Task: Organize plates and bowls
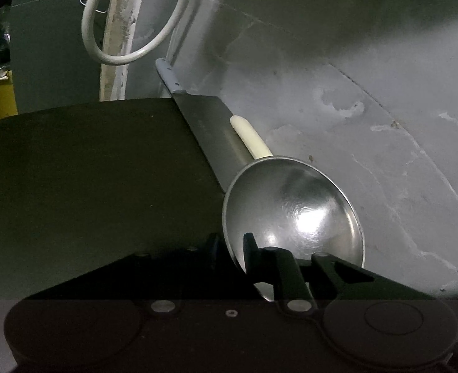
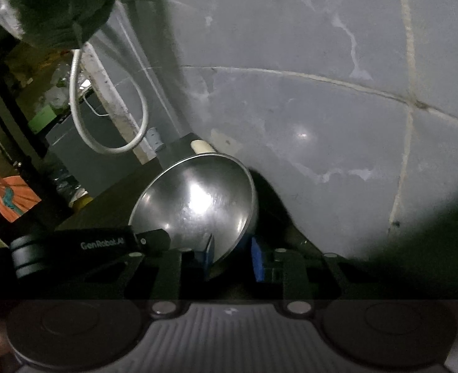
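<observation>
A shiny steel bowl is held tilted above a dark surface, close to a grey tiled wall. My left gripper is shut on the bowl's near rim, one finger inside and one outside. In the right wrist view the same bowl sits between my right gripper's blue pads; the left pad is inside the rim, the right pad stands apart from the bowl's outer wall, so that gripper looks open. The left gripper also shows there at the bowl's left rim.
A dark tabletop lies left of the bowl. A flat metal blade and a cream handle lie behind the bowl by the wall. A white hose loop hangs at the back left. Clutter fills the far left.
</observation>
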